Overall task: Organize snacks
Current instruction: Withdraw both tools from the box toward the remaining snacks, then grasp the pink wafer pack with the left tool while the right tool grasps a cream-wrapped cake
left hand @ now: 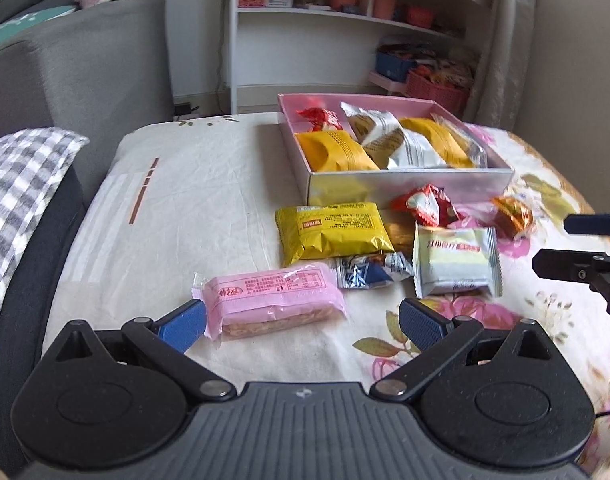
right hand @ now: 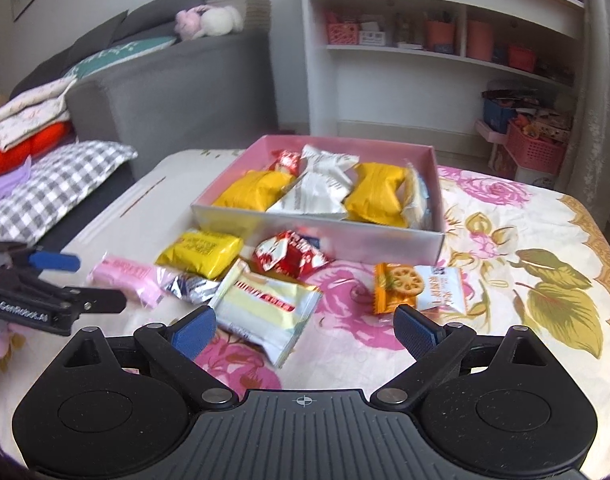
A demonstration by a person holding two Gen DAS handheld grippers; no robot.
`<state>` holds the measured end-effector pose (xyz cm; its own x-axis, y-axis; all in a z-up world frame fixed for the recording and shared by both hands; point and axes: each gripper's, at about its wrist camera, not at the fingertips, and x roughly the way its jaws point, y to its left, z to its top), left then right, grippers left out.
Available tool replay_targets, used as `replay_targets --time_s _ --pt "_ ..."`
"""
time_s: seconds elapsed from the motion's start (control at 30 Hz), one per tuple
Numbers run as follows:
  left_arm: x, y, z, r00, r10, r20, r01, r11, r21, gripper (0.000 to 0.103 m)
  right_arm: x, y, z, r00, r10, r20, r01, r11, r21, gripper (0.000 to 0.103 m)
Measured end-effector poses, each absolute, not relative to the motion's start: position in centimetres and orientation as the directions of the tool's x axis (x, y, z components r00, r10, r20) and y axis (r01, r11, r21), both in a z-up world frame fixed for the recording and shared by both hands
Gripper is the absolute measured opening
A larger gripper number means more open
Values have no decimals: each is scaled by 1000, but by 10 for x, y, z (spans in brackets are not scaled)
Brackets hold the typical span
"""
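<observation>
— While both grippers hang over the bed, what do you log for the tongs?
— Left gripper (left hand: 303, 326): fingers spread wide, holding nothing, the pink wafer bar (left hand: 271, 300) lying between and just ahead of its blue pads. Right gripper (right hand: 305, 332): also wide and empty, above the white-and-yellow cake packet (right hand: 267, 312).
— And the snacks?
— Pink box (right hand: 321, 236) sits on the floral sheet (right hand: 545, 280), already holding two yellow packets, two white ones and a red candy. Loose items lie in front of it: a yellow packet (left hand: 331, 228), a red-and-white packet (right hand: 287, 256), a silver-blue candy (left hand: 367, 272) touching the wafer bar's end, and an orange cracker packet (right hand: 417, 286) near the right gripper's right finger.
— Surroundings?
— Checked pillow (left hand: 21, 176) at the left, white shelf (right hand: 425, 60) behind.
</observation>
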<state>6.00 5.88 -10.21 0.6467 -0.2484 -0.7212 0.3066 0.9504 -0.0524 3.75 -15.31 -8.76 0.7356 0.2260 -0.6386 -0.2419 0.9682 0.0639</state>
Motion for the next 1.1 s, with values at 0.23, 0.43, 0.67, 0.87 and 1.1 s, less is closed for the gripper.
replay_targets --time_s 0.23,0.43,0.67,0.87,1.1 --pt "80 65 -103 575 -371 -729 558 830 19 103 48 -129 -95 657 353 -666 -490 872 -21 97" --pt "88 59 -110 505 -369 -781 644 763 56 103 64 -114 -104 572 363 -735 -614 784 -91 97" --pt "100 52 -121 463 -311 -830 660 746 89 102 89 -108 -121 572 291 -767 -613 773 -164 97" --pt "102 55 -123 385 -322 -865 669 743 22 99 100 -110 -132 530 308 -790 -614 782 -107 97" --pt "85 56 -121 326 -349 -879 707 707 -18 97 89 -110 -133 453 382 -806 -657 754 -11 97"
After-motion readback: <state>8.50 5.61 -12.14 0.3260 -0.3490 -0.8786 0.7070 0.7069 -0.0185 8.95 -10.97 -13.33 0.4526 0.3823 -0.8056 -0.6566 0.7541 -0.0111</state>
